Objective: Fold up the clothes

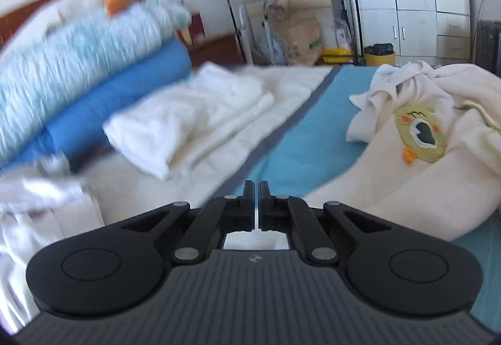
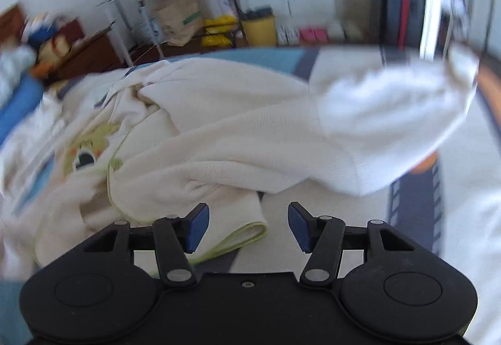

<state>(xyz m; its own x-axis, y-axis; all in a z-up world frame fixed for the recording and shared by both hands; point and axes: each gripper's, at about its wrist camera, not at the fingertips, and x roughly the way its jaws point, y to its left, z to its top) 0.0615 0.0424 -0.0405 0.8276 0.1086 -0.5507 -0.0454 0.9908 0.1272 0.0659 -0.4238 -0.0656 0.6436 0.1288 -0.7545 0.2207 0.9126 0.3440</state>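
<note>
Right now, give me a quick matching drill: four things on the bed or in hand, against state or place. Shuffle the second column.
1. left gripper
2. right gripper
3. white stack
4. duck hoodie

a. crumpled, unfolded
b. jaws apart, nothing between
c. folded, beside the blue roll
d. jaws shut, nothing held

Pairs: 1-d, 2-b, 3-c, 4-a
</note>
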